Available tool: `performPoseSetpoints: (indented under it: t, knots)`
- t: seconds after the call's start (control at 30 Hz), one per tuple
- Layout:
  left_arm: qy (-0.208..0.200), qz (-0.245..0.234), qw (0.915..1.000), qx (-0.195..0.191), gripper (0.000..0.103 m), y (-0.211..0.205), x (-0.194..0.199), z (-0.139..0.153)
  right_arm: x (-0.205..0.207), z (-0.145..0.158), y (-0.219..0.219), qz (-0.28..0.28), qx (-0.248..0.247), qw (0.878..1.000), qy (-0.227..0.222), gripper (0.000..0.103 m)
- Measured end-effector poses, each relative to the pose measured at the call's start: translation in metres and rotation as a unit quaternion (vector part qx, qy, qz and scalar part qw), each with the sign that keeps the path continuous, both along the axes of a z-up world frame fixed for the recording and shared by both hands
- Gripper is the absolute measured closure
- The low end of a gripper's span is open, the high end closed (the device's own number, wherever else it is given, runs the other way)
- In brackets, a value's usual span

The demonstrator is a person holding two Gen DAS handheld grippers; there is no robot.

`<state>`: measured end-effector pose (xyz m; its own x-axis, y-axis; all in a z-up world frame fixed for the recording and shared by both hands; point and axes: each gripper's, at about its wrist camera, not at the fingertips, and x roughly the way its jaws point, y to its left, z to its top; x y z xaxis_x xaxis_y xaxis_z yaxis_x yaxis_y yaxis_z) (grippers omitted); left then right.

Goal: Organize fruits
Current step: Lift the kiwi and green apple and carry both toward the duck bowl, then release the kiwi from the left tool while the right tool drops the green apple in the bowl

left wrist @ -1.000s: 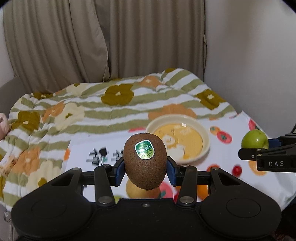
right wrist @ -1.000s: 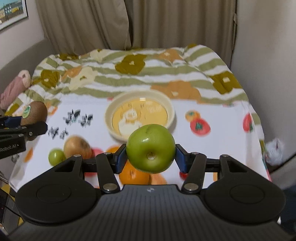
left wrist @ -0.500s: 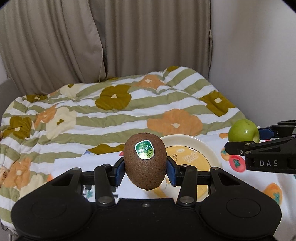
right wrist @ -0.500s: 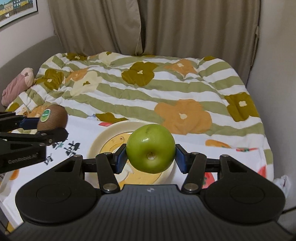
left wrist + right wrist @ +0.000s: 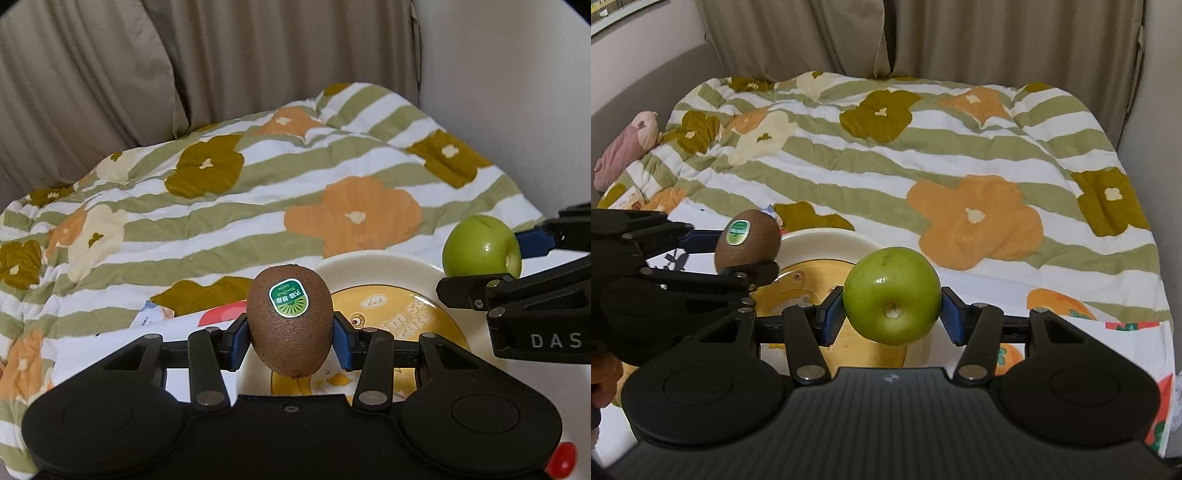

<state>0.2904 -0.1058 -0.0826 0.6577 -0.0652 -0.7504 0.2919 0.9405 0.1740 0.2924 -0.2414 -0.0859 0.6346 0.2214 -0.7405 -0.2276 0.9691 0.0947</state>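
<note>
Both tools had moved forward since the earlier frames, so the plate (image 5: 373, 264) went from sitting well ahead to right under the fruit. Left tool (image 5: 290, 338) was clamped on the kiwi (image 5: 290, 326), held upright with the sticker facing the camera, hanging over the plate's 9 o'clock edge. Right tool (image 5: 892, 312) was clamped on the green apple (image 5: 892, 295), core end toward the camera, over the plate at about 3 o'clock. In the right view the kiwi (image 5: 748, 245) sat at the plate's (image 5: 827, 240) left rim.

My take on doing the drop well: I'd lower each fruit until it nearly touches the plate before opening, since both are round and would roll off a shallow dish if let go from height. The kiwi looked too close to the rim, so I'd nudge it toward the middle first. I'd release one at a time too, and keep the tools apart so they don't bump. The plate sits on a cloth (image 5: 1108, 343) over bedding, which probably gives a bit, so go gentle.
</note>
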Motion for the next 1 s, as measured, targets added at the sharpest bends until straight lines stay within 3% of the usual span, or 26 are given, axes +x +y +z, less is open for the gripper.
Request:
performPoseSetpoints:
  t: [0.37,0.43,0.5,0.53,1.0]
  knots:
    - [0.018,-0.014,0.9993,0.031,0.048,-0.022,0.014,-0.03,0.013,-0.017,-0.011,0.013,-0.003,1.0,0.01,0.034]
    - [0.01,-0.014,0.9994,0.03,0.038,-0.021,0.013,-0.028,0.013,-0.017,-0.011,0.012,-0.002,1.0,0.011,0.034]
    - [0.006,-0.013,0.9995,0.027,0.017,-0.019,0.012,-0.025,0.014,-0.018,-0.014,0.01,0.0,1.0,0.013,0.034]
    - [0.009,-0.011,0.9997,0.02,0.015,-0.017,0.013,-0.024,0.014,-0.018,-0.015,0.01,-0.001,1.0,0.012,0.034]
    - [-0.006,0.038,0.9993,0.001,0.008,0.018,-0.025,0.004,0.012,-0.017,-0.002,0.069,-0.02,0.997,-0.005,0.034]
